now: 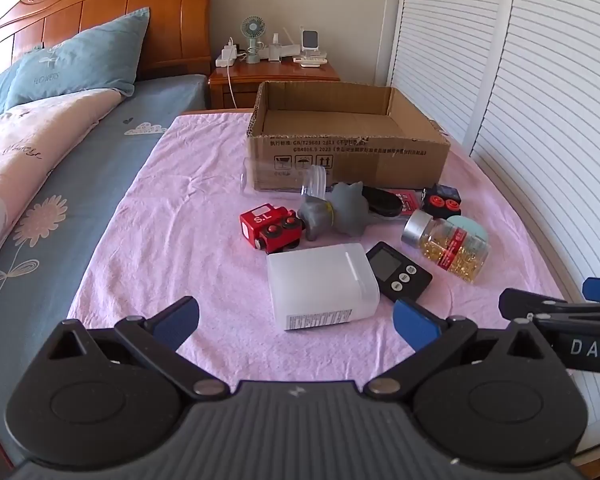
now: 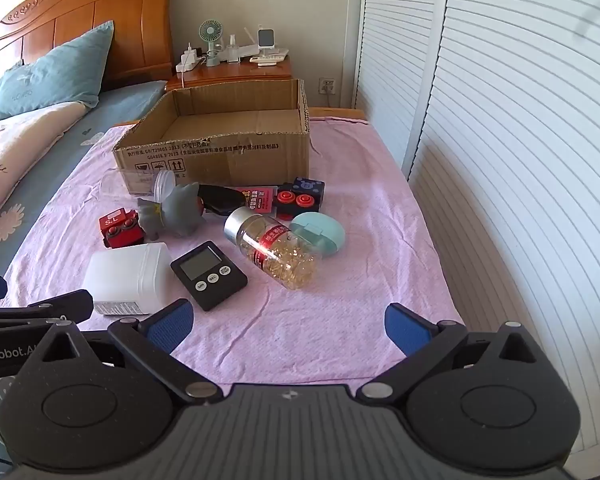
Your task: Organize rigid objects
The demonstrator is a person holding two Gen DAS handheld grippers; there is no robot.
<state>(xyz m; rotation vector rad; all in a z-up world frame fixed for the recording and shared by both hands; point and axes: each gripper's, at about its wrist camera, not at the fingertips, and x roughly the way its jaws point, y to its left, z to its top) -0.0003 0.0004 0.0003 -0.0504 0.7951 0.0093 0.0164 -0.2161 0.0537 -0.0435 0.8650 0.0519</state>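
Both grippers hover over the near edge of the pink cloth (image 1: 172, 216), left gripper (image 1: 296, 322) and right gripper (image 2: 286, 324) with fingers spread wide, nothing between them. The empty cardboard box (image 1: 348, 156) sits at the far end; the clutter lies in front of it, the white plastic container (image 1: 322, 290) nearest. Likely first pick: straddle its short sides squarely, since smooth walls may slip, and clear the black timer (image 1: 398, 270) just right of it.
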